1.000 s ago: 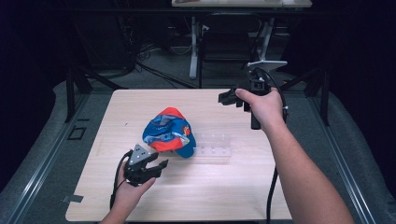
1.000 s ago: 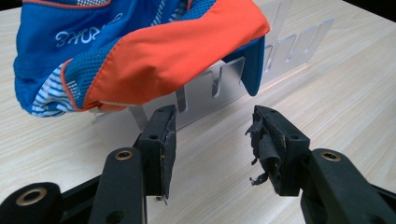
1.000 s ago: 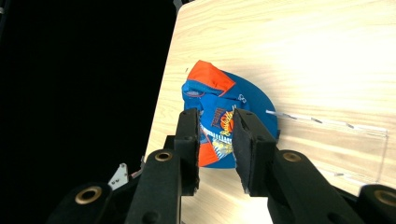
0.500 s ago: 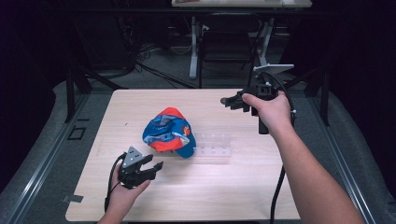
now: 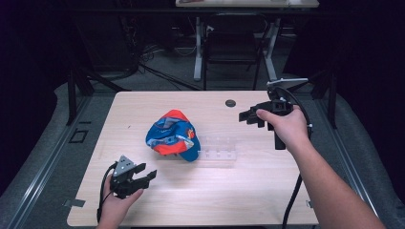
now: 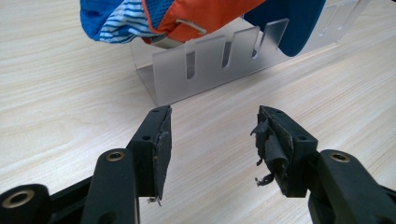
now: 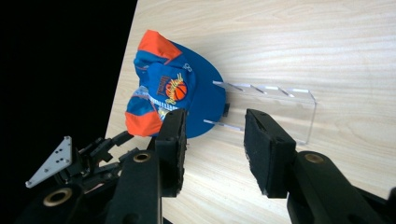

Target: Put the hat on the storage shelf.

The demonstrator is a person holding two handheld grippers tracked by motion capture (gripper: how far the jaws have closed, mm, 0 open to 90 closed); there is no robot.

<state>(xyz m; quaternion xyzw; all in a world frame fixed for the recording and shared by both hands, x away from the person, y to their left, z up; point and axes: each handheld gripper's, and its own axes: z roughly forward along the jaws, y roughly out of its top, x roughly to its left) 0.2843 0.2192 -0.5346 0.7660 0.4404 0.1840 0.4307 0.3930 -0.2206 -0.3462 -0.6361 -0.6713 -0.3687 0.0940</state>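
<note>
A blue and orange cap [image 5: 172, 136] with a basketball print rests on the left end of a clear slotted acrylic rack [image 5: 219, 150] in the middle of the wooden table [image 5: 239, 191]. My left gripper [image 5: 145, 171] is at the front left, its tips pointing at the cap [image 6: 196, 14] and rack [image 6: 205, 65] from a short way off. Its jaws [image 6: 212, 135] have just been opening and hold nothing. My right gripper [image 5: 246, 117] hovers to the rack's right, pointing left. Its jaws [image 7: 215, 135] have also just been opening, empty, with the cap [image 7: 173, 93] and rack [image 7: 280, 112] beyond.
A small dark round hole [image 5: 230, 102] sits near the table's far edge. Behind the table stand desk legs [image 5: 198, 47] and floor cables. Bare wood lies in front of the rack and along the right side. My left gripper [image 7: 102, 149] appears low left in the right gripper view.
My right hand has shifted to the right and a little lower, away from the cap, with its jaws wider. My left hand has drawn back toward the front left corner.
</note>
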